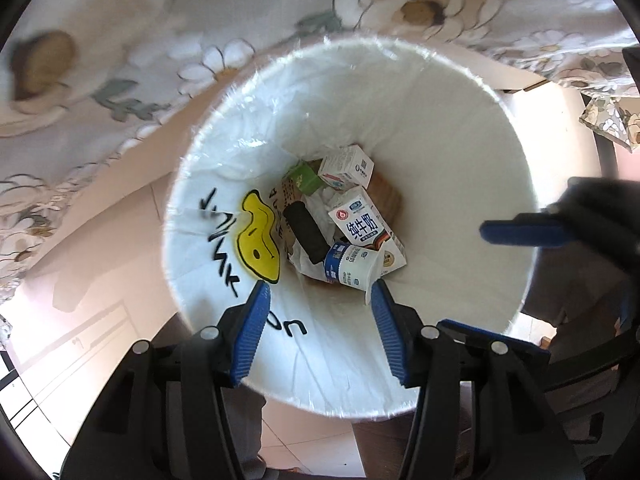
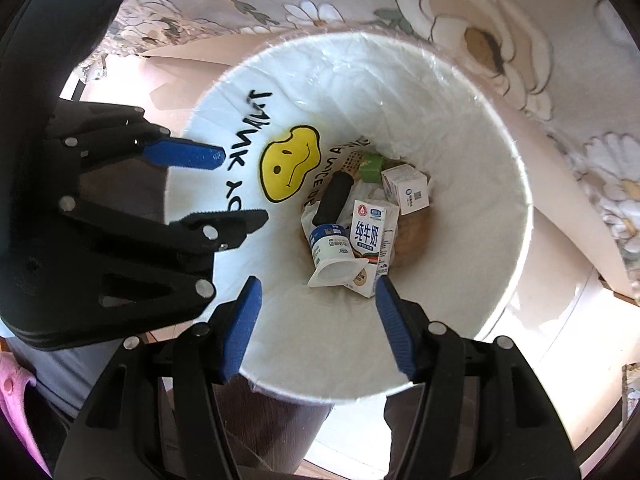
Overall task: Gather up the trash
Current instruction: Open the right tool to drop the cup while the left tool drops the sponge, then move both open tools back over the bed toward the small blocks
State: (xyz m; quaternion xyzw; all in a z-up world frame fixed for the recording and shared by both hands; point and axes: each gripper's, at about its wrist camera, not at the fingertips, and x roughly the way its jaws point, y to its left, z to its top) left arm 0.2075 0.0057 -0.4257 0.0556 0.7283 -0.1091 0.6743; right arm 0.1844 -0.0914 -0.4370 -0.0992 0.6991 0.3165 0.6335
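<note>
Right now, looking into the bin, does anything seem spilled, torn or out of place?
Nothing stands out. The yogurt cup, milk carton and other trash lie jumbled at the bottom of the lined bin; no spill shows.

Left tool (image 1: pixel 320 292) open, empty, above white bin (image 1: pixel 460 128); milk carton (image 1: pixel 366 232), yogurt cup (image 1: pixel 352 266) at bottom.
</note>
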